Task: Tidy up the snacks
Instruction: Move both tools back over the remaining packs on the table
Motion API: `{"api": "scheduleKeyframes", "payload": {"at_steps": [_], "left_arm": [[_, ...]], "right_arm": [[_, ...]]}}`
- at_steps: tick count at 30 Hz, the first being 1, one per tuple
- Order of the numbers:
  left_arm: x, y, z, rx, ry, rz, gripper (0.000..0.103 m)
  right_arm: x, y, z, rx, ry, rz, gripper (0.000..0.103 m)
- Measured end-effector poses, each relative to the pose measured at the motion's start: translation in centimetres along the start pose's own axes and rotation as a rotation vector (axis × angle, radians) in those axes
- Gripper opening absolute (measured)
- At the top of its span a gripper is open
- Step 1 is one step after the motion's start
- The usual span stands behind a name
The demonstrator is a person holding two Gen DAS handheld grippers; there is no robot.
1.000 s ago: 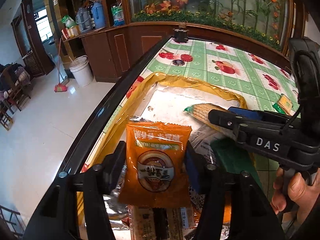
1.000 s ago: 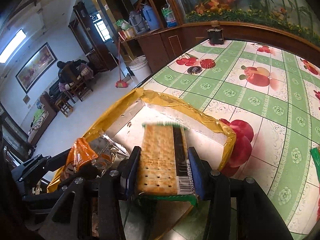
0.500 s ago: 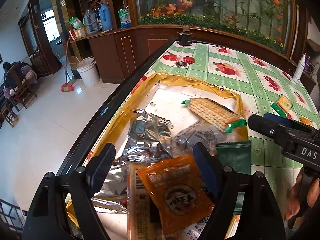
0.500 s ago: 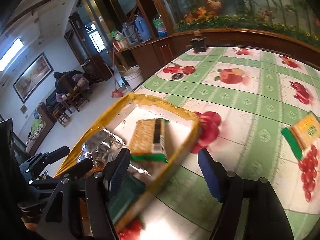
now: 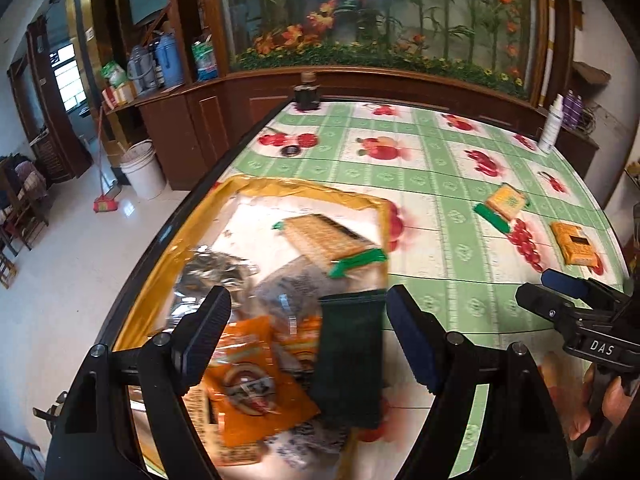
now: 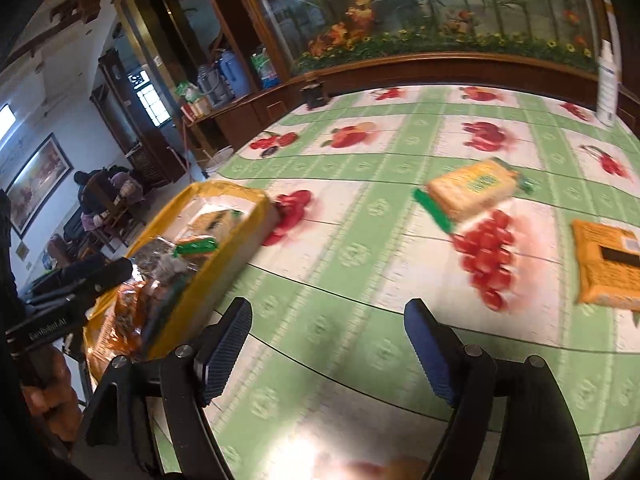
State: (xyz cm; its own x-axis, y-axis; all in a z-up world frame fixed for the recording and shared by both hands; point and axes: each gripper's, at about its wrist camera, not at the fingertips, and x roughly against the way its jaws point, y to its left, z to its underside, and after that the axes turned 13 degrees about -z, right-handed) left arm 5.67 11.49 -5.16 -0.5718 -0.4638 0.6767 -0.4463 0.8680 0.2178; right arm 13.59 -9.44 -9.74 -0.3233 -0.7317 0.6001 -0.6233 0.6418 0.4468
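A: Grippers?
B: Left gripper (image 5: 308,340) jaws spread wide, nothing between them — it hangs over the yellow-rimmed tray (image 5: 304,190). Right gripper (image 6: 328,344) also spread and empty, above bare tablecloth (image 6: 360,208).
A: Snacks?
B: Tray holds a cracker pack (image 5: 324,238), silver bags (image 5: 212,268), orange packets (image 5: 248,384), with a dark green pack (image 5: 348,360) over its right rim. 2 loose on the cloth — cracker sleeve (image 6: 472,188), orange pack (image 6: 608,264) — well apart from the tray.
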Motion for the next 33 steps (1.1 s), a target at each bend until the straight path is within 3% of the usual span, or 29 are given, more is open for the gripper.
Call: {"api": "scheduleKeyframes", "payload": {"at_steps": [15,23,33], "left_arm": [[1.8,-8.5,0.5,-0.148,-0.002,0.098,0.08],[1.9,-10.8,0.6,-0.185,-0.004,0.097,0.08],[-0.8,-14.5,-1.6,-0.231,0.014,0.137,0.08]], "right_arm": [[7.8,-7.8,3.0,-0.148,-0.079,0.118,0.084],[9.3,-9.6,3.6,-0.18,-0.098,0.143,0.086],[9.7,-13.3,2.6,-0.258,-0.104,0.176,0.086]]}}
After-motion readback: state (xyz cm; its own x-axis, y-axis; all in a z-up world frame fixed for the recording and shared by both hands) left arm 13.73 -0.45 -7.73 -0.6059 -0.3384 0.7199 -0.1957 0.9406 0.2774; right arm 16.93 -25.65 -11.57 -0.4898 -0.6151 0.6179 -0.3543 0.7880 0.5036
